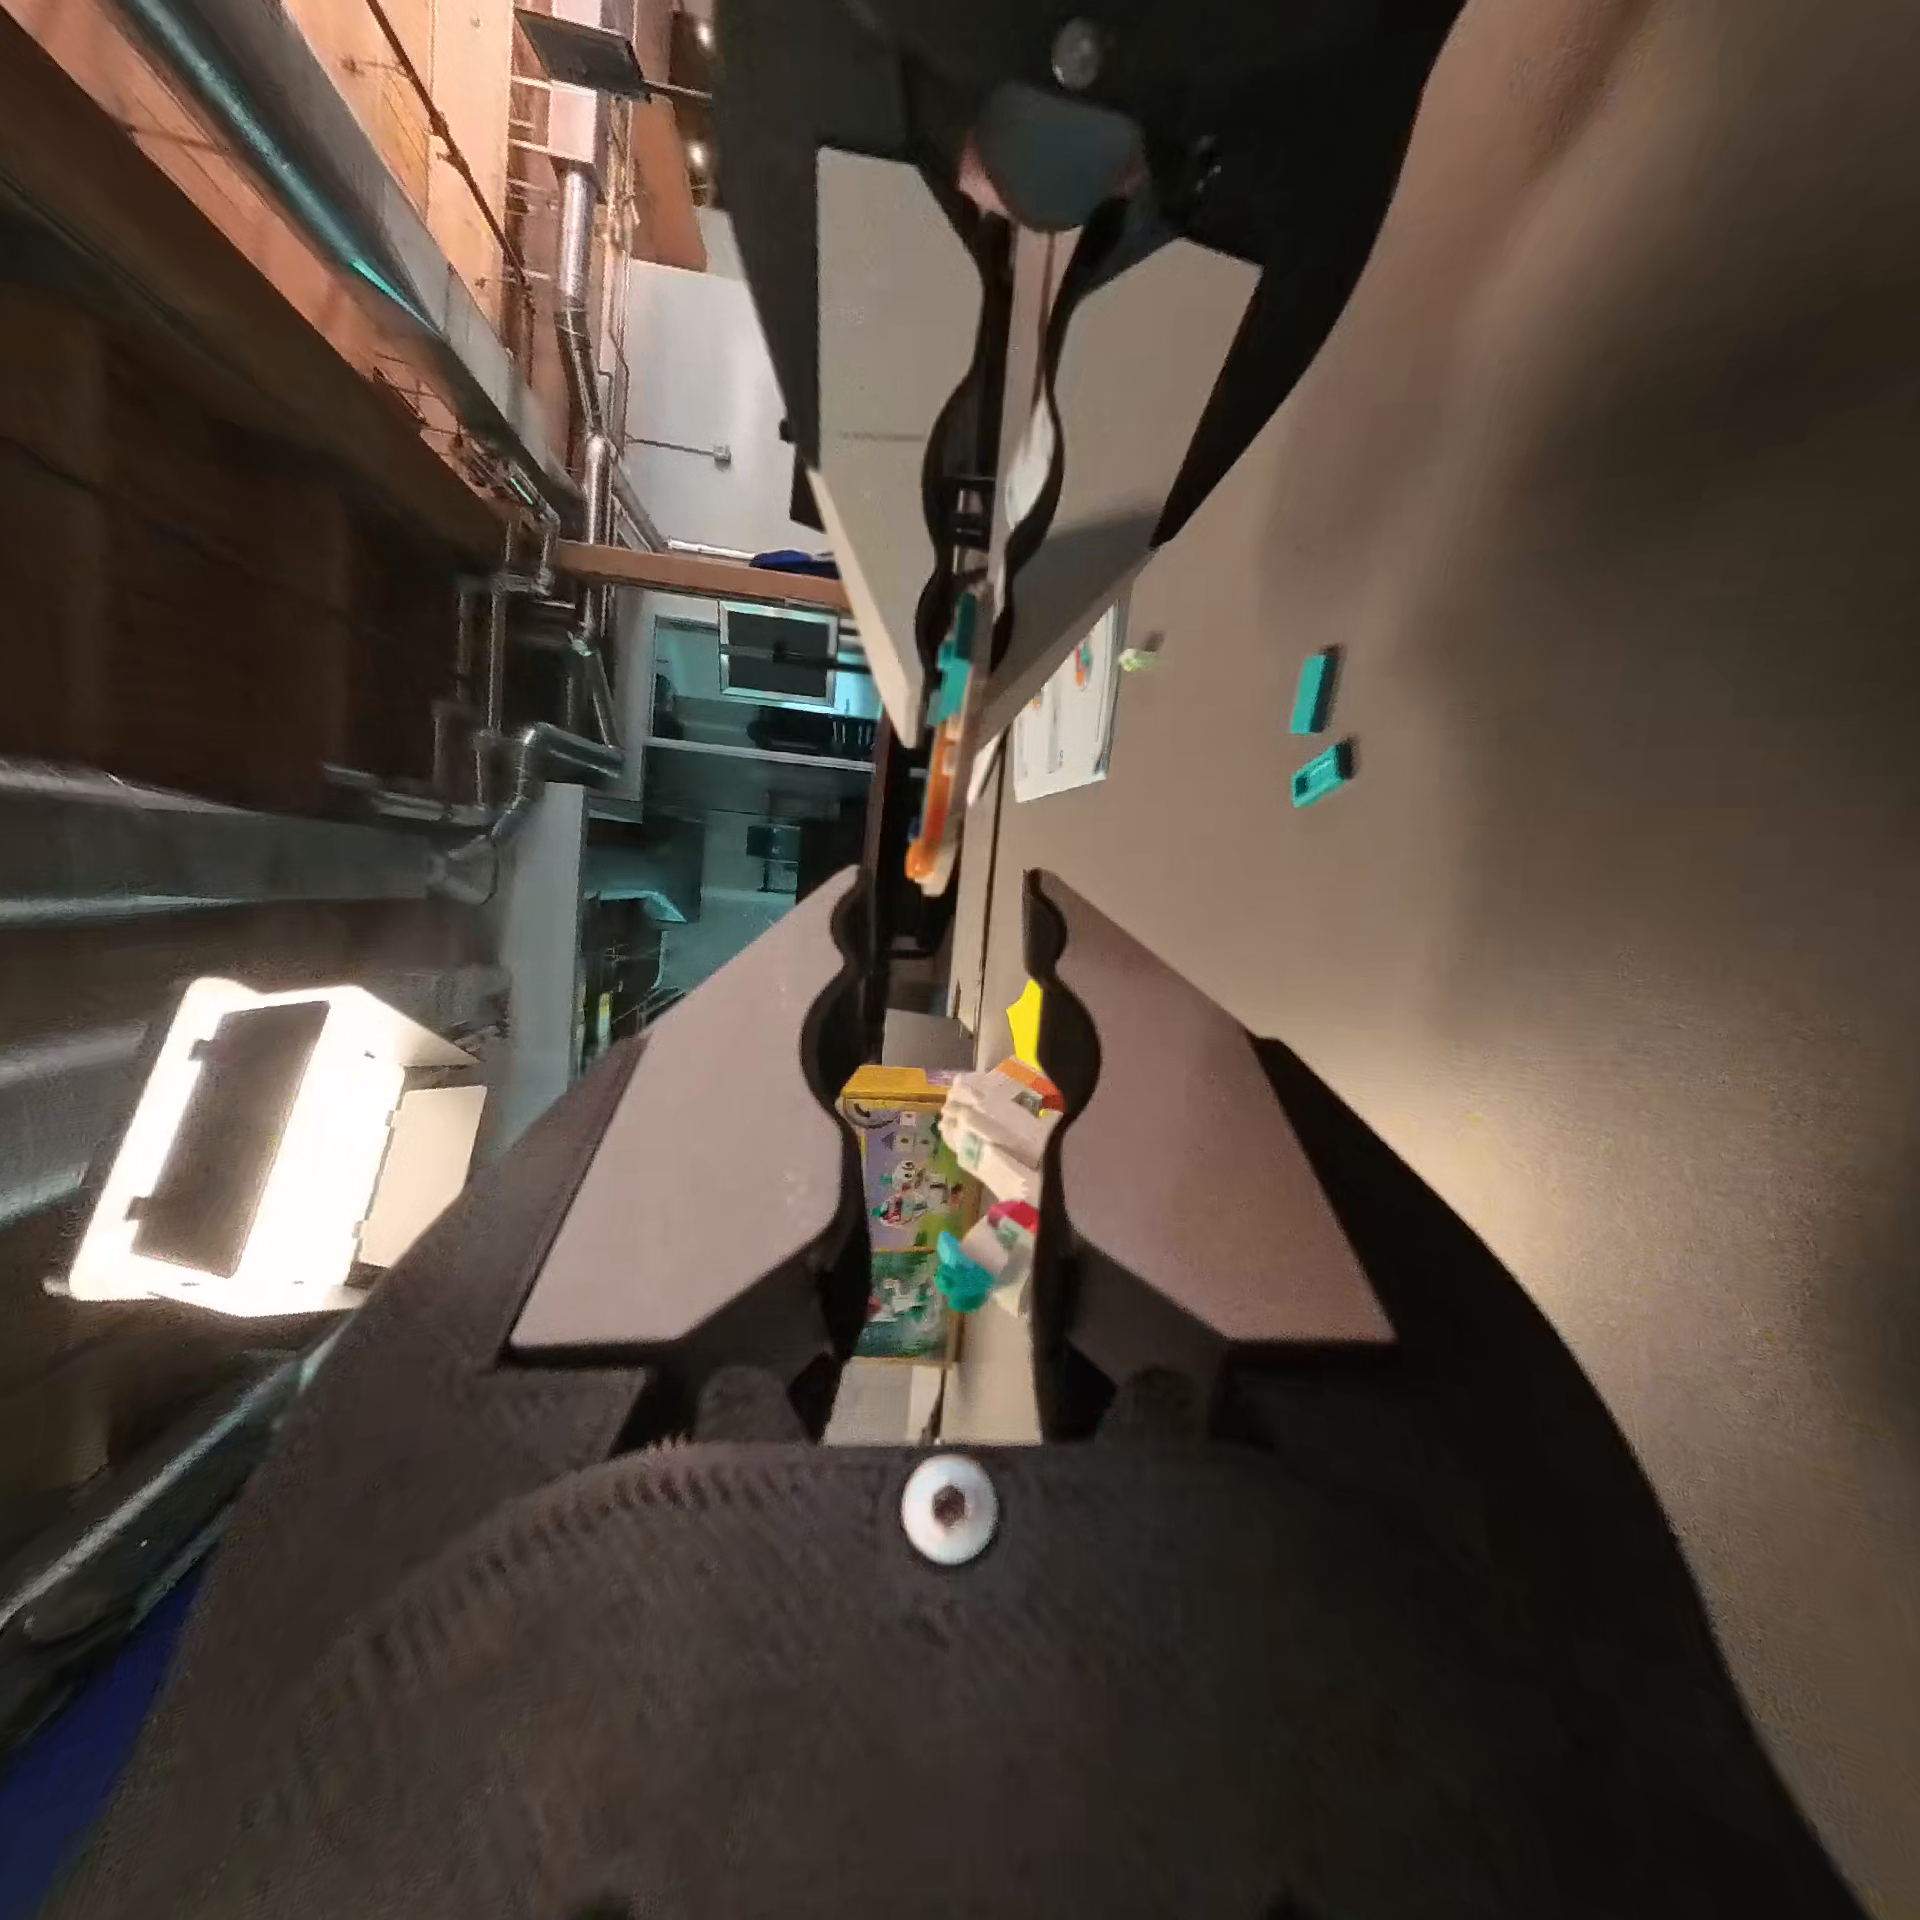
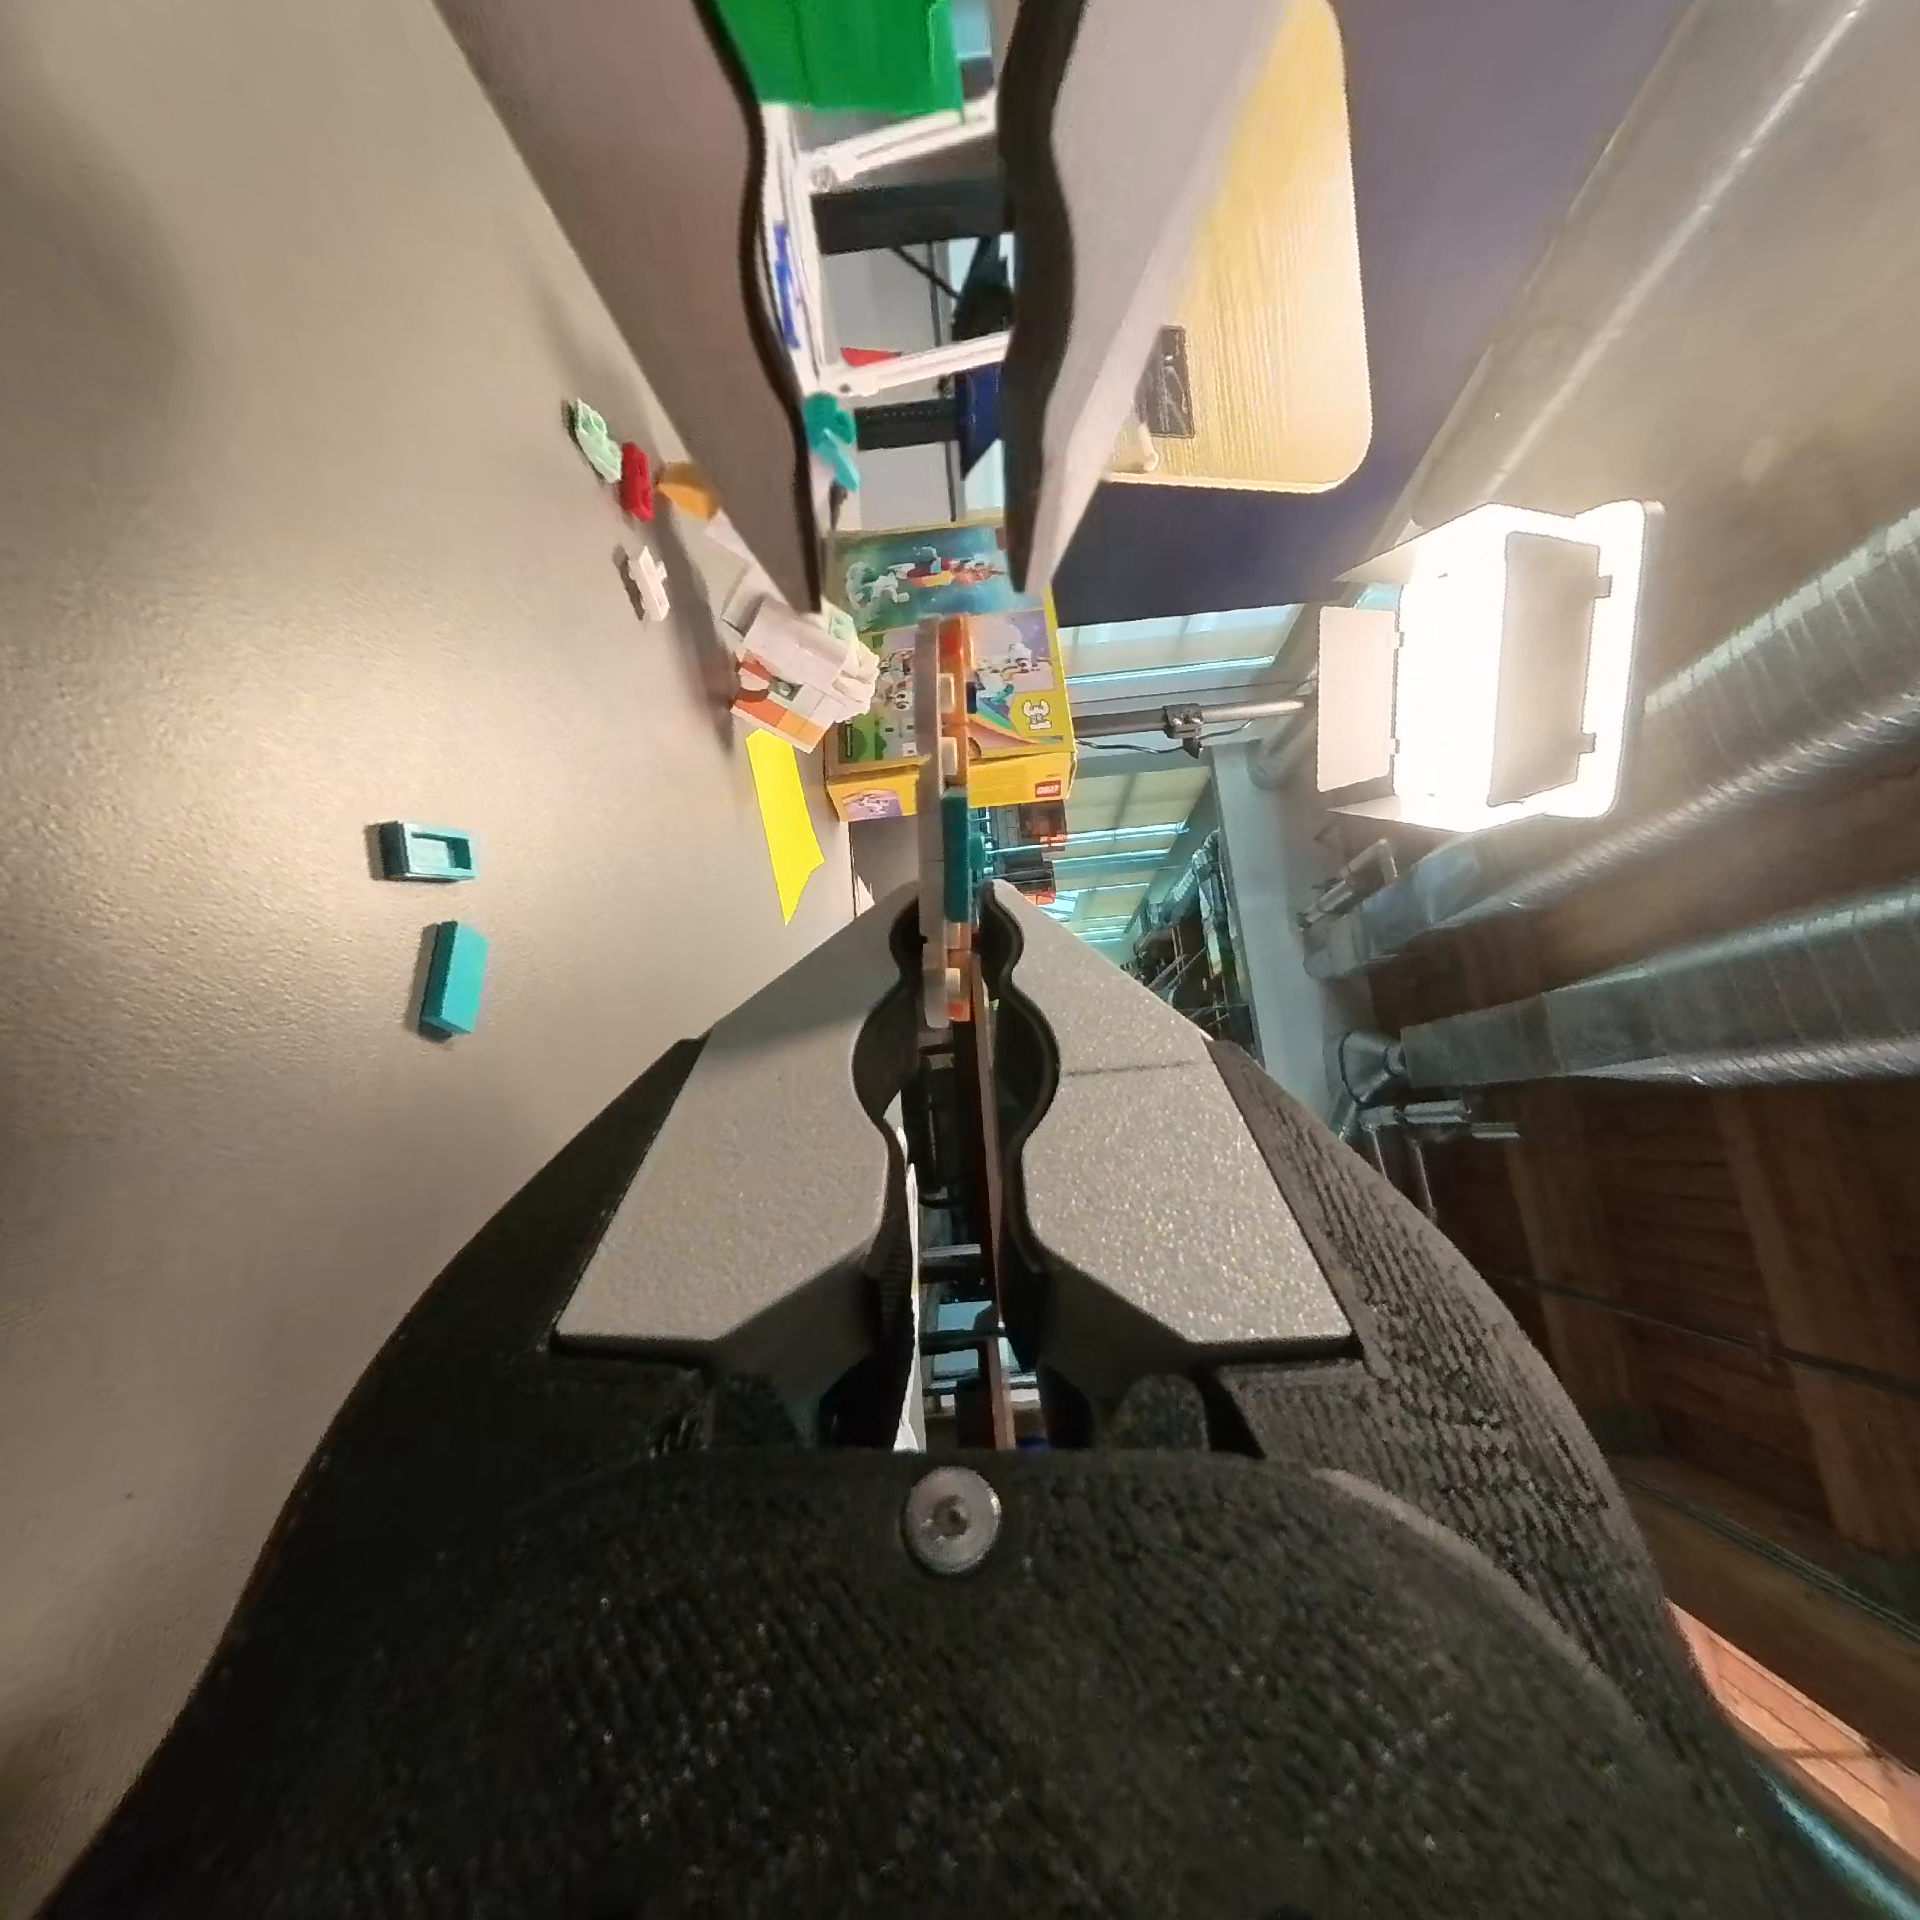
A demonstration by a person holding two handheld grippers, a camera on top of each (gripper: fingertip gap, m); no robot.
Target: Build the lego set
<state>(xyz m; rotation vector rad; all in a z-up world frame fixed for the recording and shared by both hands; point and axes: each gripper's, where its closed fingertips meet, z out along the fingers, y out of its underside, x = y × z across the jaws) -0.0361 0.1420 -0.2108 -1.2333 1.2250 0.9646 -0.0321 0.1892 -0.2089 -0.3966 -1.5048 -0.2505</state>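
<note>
The scene is viewed sideways in both wrist views, with the grey tabletop (image 2: 260, 623) running vertically. In the right wrist view, two teal bricks (image 2: 453, 980) are seen lying apart on the tabletop at left; a mint piece (image 2: 590, 428), a red brick (image 2: 637, 480), an orange piece (image 2: 690, 488) and a white piece (image 2: 646, 580) are grouped farther off. A white-and-orange partial build (image 2: 805, 675) is set just beside a yellow sheet (image 2: 787, 821) and the set box (image 2: 997, 686). At centre, the right gripper (image 2: 951, 914) is closed on a thin plate assembly (image 2: 951, 790) of orange, white and teal parts, held edge-on above the tabletop. The left gripper (image 2: 914, 582) is seen opposite, its jaws set moderately apart with nothing between them. In the left wrist view, the left gripper (image 1: 940, 883) is aimed toward the plate assembly (image 1: 940, 769), which is clamped by the right gripper (image 1: 951, 727) in front of an instruction sheet (image 1: 1070, 717).
</note>
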